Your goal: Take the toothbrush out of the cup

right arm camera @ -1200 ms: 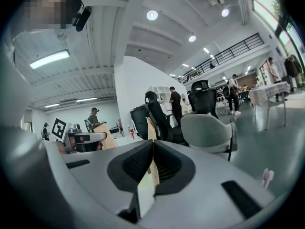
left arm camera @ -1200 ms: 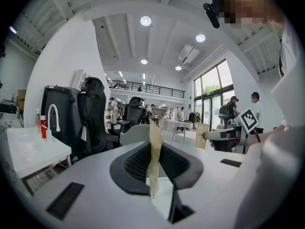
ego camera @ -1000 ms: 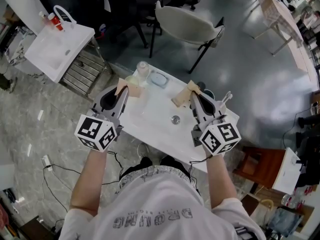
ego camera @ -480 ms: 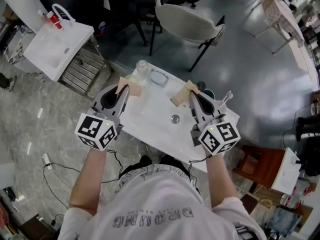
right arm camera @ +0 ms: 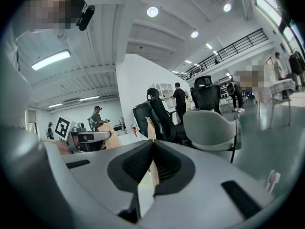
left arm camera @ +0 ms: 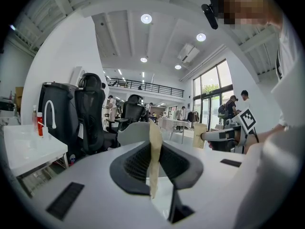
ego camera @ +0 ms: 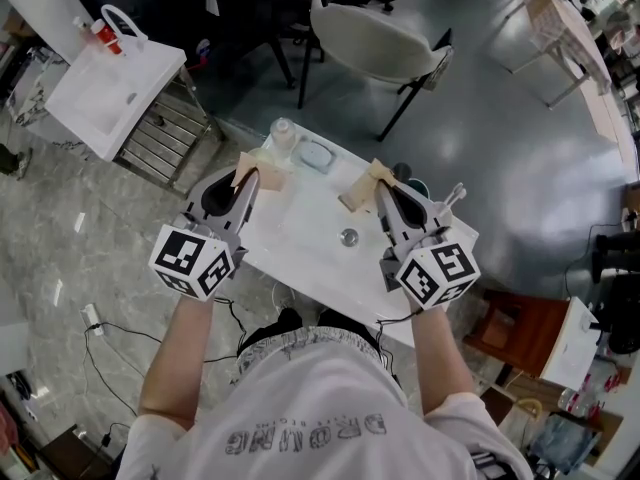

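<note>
Next to nothing has shifted since a second ago: both grippers hang over the near half of the table where they were, and nothing on it has changed place.

Left gripper (left arm camera: 153, 144): tan pads pressed together, nothing between. Right gripper (right arm camera: 152, 147): likewise shut tight and empty. Both point away from us, about level.

Outward from the right jaws: the dark cup with a teal rim (ego camera: 414, 185) sits just right of the tips, partly covered by the gripper body. The white toothbrush (ego camera: 455, 197) shows right of the cup, its long axis slanting up toward the far right, head uppermost. Its lower end is hidden, so we cannot say whether it stands in the cup.

The right hand is much nearer; the left is well apart across the small white table (ego camera: 310, 220). We judge that a reach would call for swinging the right jaws rightward and spreading them across the handle.

Also noted: clear plastic bottle (ego camera: 285, 136) and pale blue dish (ego camera: 318, 157) at the far edge, small round metal piece (ego camera: 348, 236) mid-table.
</note>
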A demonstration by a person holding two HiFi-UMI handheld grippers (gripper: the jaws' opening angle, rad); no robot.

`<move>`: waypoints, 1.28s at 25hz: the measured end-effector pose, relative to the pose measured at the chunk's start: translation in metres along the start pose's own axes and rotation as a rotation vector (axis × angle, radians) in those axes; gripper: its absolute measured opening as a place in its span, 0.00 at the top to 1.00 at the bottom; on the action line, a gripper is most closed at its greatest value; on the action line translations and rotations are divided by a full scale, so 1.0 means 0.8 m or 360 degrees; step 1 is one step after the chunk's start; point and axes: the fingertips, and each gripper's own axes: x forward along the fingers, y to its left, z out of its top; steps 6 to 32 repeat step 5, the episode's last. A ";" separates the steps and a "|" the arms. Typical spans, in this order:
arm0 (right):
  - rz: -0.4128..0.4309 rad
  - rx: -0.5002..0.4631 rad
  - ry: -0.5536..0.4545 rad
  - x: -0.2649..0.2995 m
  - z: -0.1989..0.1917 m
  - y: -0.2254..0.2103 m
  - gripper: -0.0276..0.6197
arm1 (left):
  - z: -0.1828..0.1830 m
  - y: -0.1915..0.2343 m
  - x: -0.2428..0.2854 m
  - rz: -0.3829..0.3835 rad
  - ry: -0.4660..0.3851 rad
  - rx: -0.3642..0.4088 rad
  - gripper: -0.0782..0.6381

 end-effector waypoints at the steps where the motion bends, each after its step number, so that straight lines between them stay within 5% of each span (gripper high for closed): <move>1: 0.0001 0.0000 0.0000 0.000 0.000 -0.002 0.94 | 0.000 0.000 0.001 0.0001 -0.0001 -0.0001 0.80; 32: 0.0001 0.0000 0.0003 0.000 -0.002 -0.010 0.94 | -0.003 -0.003 0.008 0.0005 -0.0003 -0.0004 0.80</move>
